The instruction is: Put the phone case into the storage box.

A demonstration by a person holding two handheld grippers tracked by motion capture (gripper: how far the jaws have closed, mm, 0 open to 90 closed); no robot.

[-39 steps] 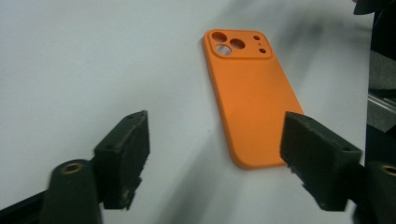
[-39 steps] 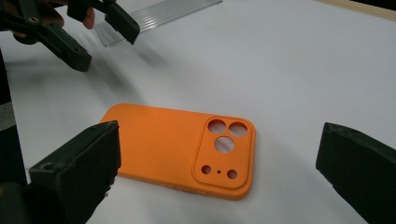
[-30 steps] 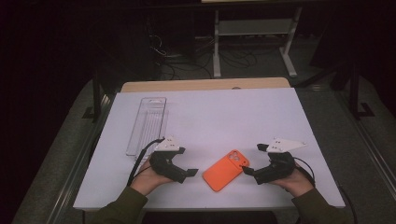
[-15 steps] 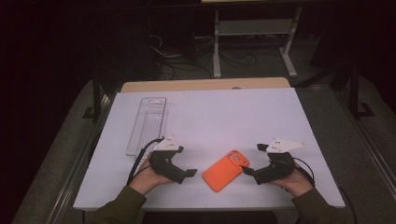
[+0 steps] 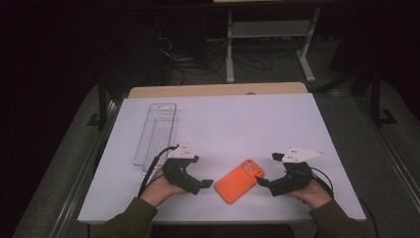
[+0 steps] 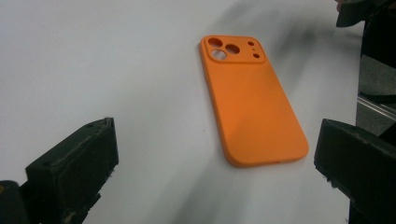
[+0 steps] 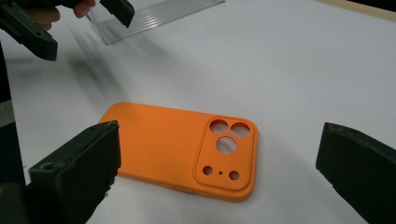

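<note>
An orange phone case lies back up on the white table cover, near the front edge, its camera cut-outs toward the far right. My left gripper rests just left of it, open, jaws pointing at the case. My right gripper sits just right of it, also open and aimed at the case. In the left gripper view the case lies ahead between the wide-apart jaws of the left gripper. The right gripper view has the case close in front of the open right gripper. Nothing is held.
A clear plastic tray lies lengthwise at the left of the cover, behind my left hand; its ribbed end appears in the right gripper view. A wooden table edge runs along the back. Beyond it are cables and a metal stand on a dark floor.
</note>
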